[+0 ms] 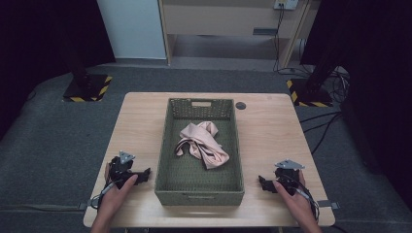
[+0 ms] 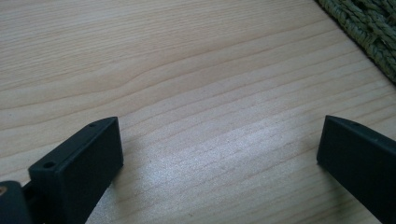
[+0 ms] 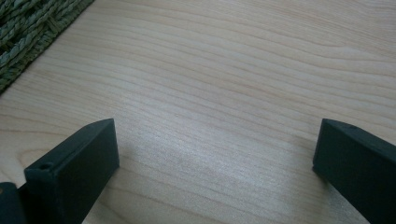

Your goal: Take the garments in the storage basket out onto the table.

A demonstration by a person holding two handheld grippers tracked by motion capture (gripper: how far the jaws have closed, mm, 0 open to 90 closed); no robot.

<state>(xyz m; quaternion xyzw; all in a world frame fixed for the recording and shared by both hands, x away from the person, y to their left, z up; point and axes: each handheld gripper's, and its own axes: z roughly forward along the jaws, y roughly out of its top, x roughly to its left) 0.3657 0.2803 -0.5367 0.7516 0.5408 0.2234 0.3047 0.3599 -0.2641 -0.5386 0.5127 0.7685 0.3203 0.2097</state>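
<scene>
A green woven basket [image 1: 199, 189] stands in the middle of the wooden table [image 1: 272, 126]. Inside it lies a crumpled pink cloth [image 1: 201, 143]. My left gripper [image 1: 144, 175] rests on the table just left of the basket's near corner, held by a hand. Its jaws stand wide apart over bare wood in the left gripper view [image 2: 219, 144], with nothing between them. My right gripper [image 1: 264, 183] rests on the table right of the basket, also open and holding nothing [image 3: 215, 144].
A small dark round disc [image 1: 240, 105] sits in the tabletop behind the basket's far right corner. The basket's edge shows at one corner of each gripper view [image 2: 373, 32] [image 3: 28, 32]. Black stands [image 1: 87, 85] and cables [image 1: 320, 126] lie on the floor beyond the table.
</scene>
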